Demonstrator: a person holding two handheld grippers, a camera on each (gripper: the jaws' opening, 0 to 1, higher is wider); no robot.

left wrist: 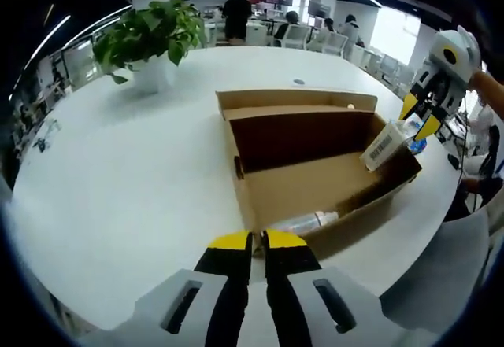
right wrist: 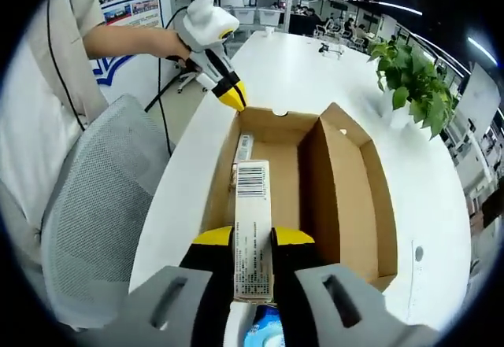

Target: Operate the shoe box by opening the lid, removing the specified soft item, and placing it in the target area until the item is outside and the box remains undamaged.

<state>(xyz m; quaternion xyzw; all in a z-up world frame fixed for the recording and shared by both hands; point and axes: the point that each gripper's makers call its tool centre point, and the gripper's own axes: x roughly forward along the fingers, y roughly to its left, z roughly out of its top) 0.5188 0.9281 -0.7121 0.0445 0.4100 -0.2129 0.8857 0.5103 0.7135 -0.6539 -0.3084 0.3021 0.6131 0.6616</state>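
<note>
Item: white barcoded pack | right tongs: clamped on it above open cardboard box | left tongs: together

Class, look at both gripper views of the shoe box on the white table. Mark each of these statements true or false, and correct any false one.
1. The shoe box is open. True.
2. The right tongs are shut on a tube with a barcode. True.
3. The left tongs grip the potted plant. False: they are shut at the box's near wall; the plant stands apart on the table.
4. The box is empty. False: another tube-like item lies inside it.
5. A grey mesh chair stands beside the table. True.
</note>
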